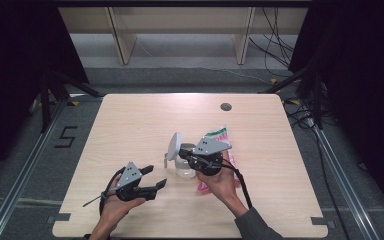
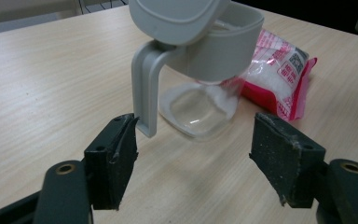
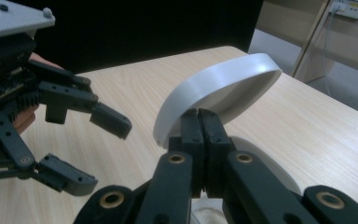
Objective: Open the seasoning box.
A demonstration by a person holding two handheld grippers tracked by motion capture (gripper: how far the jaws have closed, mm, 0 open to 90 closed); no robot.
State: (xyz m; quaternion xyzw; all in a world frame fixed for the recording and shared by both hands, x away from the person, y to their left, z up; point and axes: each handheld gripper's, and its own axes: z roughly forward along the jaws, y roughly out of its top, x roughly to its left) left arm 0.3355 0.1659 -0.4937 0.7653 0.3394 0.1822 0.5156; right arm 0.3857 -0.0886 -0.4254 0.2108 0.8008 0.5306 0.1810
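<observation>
A clear jar [image 1: 184,167] with a grey collar, handle and hinged grey lid [image 1: 173,145] is standing near the middle of the wooden surface [image 1: 130,125], with its lid swung upward. The landmark here is the jar. Beyond it, bare wood is stretching to the far edge, where a small round grommet [image 1: 225,106] is sitting; to its left a wide free strip is running out to the side edge. Just behind and to its right a pink-and-white bag [image 2: 279,74] of white grains is lying flat (its print includes a square code, but the lettering is too small to read). On the floor well left of the jar, a taped figure "5" [image 1: 66,136] is showing.

The right tongs [image 3: 200,126] are pressing together at the jar's rim, beside the lid's hinge end; whether a thin part is caught between the pads cannot be told. The left tongs [image 2: 193,154] are hovering just in front of the jar with their jaws spread wide, nothing between them, one pad [image 2: 121,154] lying just beside the handle's lower tip.
</observation>
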